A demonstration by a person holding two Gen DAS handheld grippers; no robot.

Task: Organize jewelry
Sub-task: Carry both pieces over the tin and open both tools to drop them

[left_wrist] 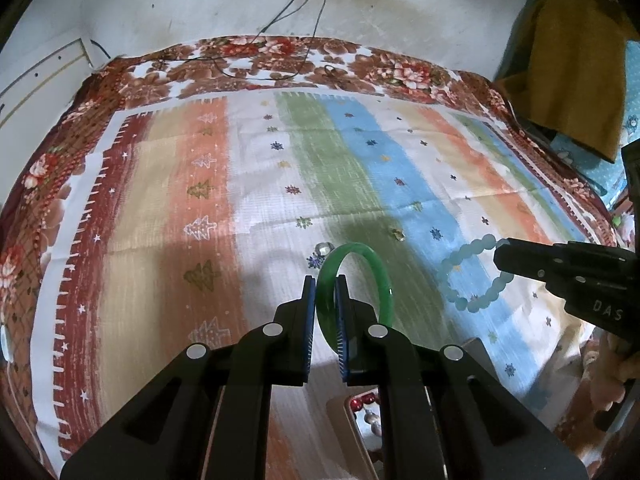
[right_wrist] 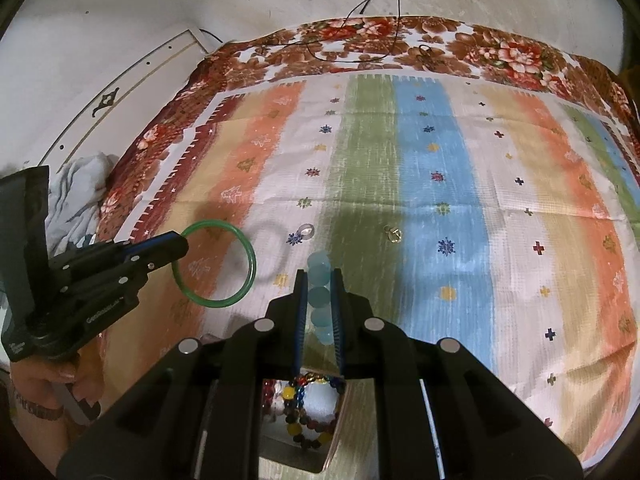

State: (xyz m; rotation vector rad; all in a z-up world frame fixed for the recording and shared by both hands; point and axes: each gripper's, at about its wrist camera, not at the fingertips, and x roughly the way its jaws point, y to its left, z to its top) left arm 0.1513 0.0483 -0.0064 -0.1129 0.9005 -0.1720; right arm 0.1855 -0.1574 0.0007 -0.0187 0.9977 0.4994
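My left gripper [left_wrist: 326, 280] is shut on a green bangle [left_wrist: 380, 276] and holds it upright above the striped cloth; it also shows in the right wrist view [right_wrist: 182, 238] with the green bangle [right_wrist: 248, 268]. My right gripper [right_wrist: 320, 274] is shut on a pale blue bead bracelet [right_wrist: 320, 296]; in the left wrist view the right gripper [left_wrist: 500, 256] holds the pale blue bead bracelet [left_wrist: 472, 300] hanging above the cloth. A jewelry box [right_wrist: 280, 440] below the right gripper holds a multicoloured bead bracelet [right_wrist: 296, 412].
A small silver ring [right_wrist: 306, 231] and a small gold charm [right_wrist: 394, 235] lie on the striped cloth [right_wrist: 440, 160]. Black cables [left_wrist: 280, 68] run across the floral far border. An ochre garment [left_wrist: 576, 68] hangs at the far right. Crumpled grey cloth [right_wrist: 80, 188] lies left.
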